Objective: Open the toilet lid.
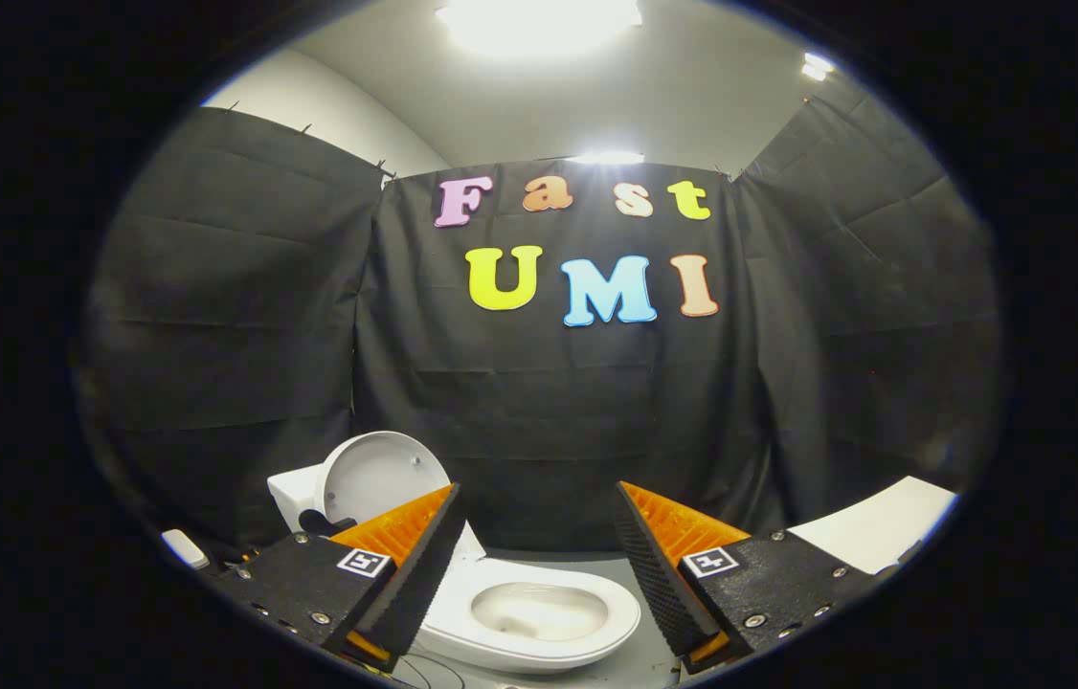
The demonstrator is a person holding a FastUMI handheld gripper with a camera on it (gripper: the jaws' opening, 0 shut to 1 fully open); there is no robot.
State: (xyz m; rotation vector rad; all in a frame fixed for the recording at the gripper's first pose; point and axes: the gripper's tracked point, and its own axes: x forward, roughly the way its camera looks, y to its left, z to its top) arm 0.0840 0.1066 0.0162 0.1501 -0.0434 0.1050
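In the gripper view the tongs (536, 565) stand wide apart with nothing between the fingers, held above and short of the toilet (539, 622), whose open bowl and seat show in the gap between the two fingers. The lid (376, 476) is already up, standing nearly upright behind the bowl and just beyond the left finger, leaning back against the tank (295, 496), in front of the black cloth wall (549, 431). A white slab (874, 526) lies off beyond the right finger, and a small white thing (185, 548) sits out past the left one.
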